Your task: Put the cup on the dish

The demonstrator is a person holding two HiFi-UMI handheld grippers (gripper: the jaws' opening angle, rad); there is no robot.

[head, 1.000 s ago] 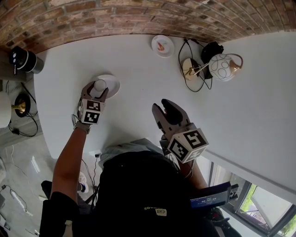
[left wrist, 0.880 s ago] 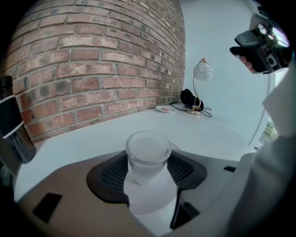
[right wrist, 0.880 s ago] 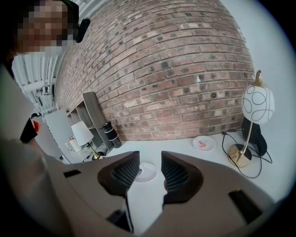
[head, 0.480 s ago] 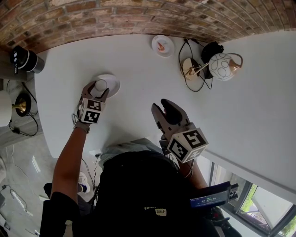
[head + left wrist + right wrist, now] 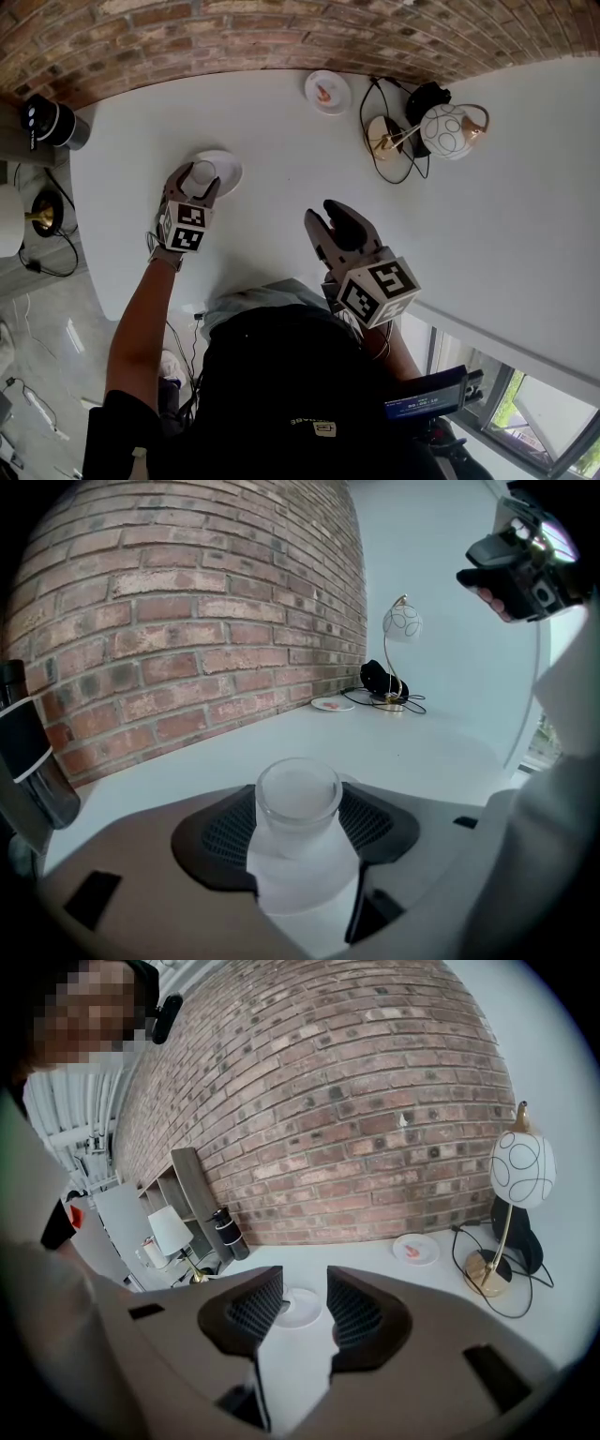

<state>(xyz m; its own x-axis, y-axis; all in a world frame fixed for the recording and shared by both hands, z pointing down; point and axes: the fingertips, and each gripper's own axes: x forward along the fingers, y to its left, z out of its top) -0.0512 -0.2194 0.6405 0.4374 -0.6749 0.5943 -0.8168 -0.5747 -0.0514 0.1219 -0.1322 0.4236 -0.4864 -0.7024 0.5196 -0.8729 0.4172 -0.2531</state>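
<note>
Currently the left claw is clamped on the cup - a frosted, clear-looking tumbler held upright, with the ribbed pads pressed to both its sides in the left gripper view. In the head view the cup sits over the near-left part of the dish, a plain white saucer near the left end of the worktop. I cannot tell whether the cup's base is touching the dish or hanging just above it.

The right claw is well apart from all this, over bare worktop close to the person's body. Its jaws stand a narrow gap apart with nothing between them - only the far dish shows through the gap in the right gripper view. A small plate and a lamp with its cable sit by the brick wall, clear of the action.

Step in hand, as I judge it: the placing stage, nearly done. The next move likely calls for settling the cup flat on the dish, better centred than now, then opening the left claw gently and backing straight off so the pads don't drag or tip the cup. Risk: letting go with the cup half on the rim, so it rocks or slides off.
</note>
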